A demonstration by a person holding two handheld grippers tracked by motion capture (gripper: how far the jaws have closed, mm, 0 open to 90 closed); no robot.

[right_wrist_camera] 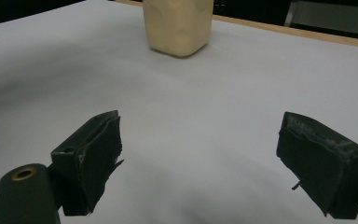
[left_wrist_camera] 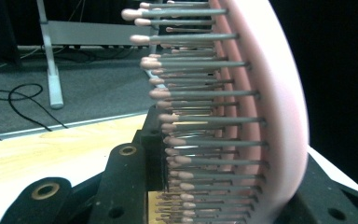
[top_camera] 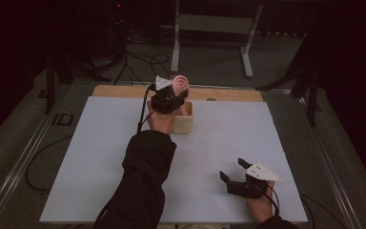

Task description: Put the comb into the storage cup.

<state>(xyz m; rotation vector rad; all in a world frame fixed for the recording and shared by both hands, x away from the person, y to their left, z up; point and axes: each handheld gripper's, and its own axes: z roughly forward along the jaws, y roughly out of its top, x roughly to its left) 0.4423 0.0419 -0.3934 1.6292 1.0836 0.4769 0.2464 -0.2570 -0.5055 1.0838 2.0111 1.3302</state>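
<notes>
overhead, left claw [top_camera: 171, 95] pinches pink hairbrush [top_camera: 181, 84] above wooden box [top_camera: 183, 125]; right claw [top_camera: 234, 171] spread.

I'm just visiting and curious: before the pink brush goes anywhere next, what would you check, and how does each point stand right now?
1. Left gripper shut on the pink hairbrush: ok.
2. Brush raised above the wooden box: ok.
3. Right gripper open, holding nothing: ok.
4. Right gripper well apart from the box: ok.
5. What the box holds: cannot tell.
6. White mat bare around the box: ok.
</notes>
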